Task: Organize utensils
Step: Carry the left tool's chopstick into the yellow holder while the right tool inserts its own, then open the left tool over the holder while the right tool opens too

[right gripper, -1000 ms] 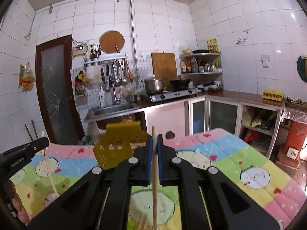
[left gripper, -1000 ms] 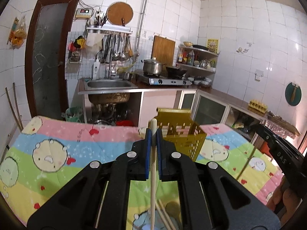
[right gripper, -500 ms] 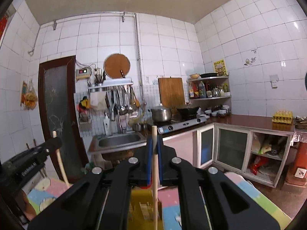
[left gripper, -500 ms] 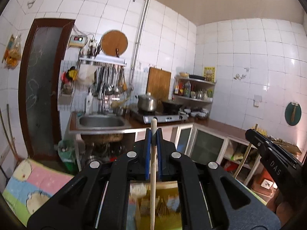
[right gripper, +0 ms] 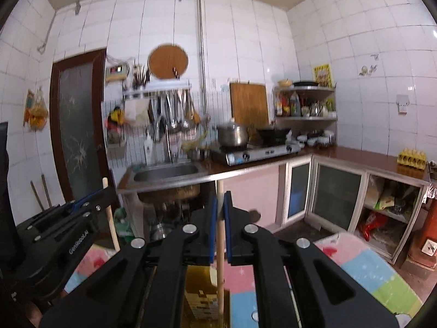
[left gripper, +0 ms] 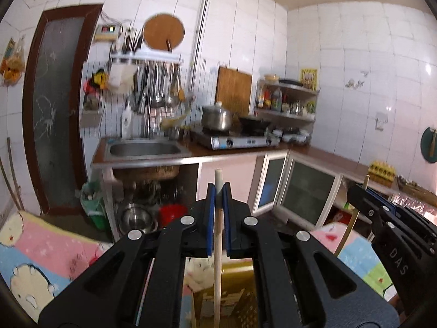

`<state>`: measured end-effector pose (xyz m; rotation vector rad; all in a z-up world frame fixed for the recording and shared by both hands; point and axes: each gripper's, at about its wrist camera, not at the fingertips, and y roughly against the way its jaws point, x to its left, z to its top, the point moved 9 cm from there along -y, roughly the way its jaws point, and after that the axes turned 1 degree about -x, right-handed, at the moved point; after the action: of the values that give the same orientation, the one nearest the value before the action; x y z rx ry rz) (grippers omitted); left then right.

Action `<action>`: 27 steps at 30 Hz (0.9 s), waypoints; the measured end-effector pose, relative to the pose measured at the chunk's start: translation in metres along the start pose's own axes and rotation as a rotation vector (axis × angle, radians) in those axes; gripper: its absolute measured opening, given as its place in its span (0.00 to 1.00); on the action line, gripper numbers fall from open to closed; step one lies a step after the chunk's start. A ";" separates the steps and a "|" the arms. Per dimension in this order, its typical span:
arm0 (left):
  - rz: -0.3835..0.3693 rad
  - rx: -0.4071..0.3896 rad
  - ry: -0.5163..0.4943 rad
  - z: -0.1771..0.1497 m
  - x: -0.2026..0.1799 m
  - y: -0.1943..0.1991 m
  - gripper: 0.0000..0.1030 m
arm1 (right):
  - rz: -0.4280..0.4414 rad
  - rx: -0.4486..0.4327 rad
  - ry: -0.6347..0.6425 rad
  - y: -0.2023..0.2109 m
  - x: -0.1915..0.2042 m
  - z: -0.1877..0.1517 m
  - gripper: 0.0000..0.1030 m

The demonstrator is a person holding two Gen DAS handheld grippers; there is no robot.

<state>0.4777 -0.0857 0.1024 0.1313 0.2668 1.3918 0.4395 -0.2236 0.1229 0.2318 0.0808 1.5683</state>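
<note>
My left gripper (left gripper: 218,191) is shut on a pale wooden chopstick (left gripper: 217,248) that stands upright between the blue pads. Directly below it sits the yellow slotted utensil basket (left gripper: 237,287), partly hidden by the gripper body. My right gripper (right gripper: 220,199) is shut on a second upright chopstick (right gripper: 220,248), with the yellow basket (right gripper: 202,295) under it. Each gripper shows in the other's view: the right gripper (left gripper: 362,191) at the right edge with its chopstick (left gripper: 352,227), the left gripper (right gripper: 102,194) at the left edge with its chopstick (right gripper: 110,218).
The basket stands on a table with a colourful cartoon cloth (left gripper: 41,248). Beyond the table's far edge is a kitchen counter with a steel sink (left gripper: 144,149), a gas stove (left gripper: 237,140) with a pot, and glass-door cabinets (right gripper: 336,194). A dark door (left gripper: 52,109) is at left.
Both grippers have moved forward across the table, each still holding its chopstick. The yellow basket, earlier ahead of the fingers, now lies beneath them at the bottom of both views.
</note>
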 end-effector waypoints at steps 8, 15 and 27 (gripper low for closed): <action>0.054 0.051 -0.008 -0.005 0.014 0.025 0.47 | -0.011 0.118 -0.039 0.008 -0.018 -0.016 0.15; 0.144 -0.019 -0.037 0.015 0.035 0.103 0.95 | -0.055 0.117 -0.027 0.074 -0.036 -0.012 0.56; 0.195 0.146 0.022 -0.065 0.064 0.161 0.95 | -0.083 0.234 0.020 0.148 -0.036 -0.093 0.67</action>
<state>0.3170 0.0016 0.0724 0.2687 0.3821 1.5676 0.2763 -0.2531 0.0578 0.3914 0.2868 1.4785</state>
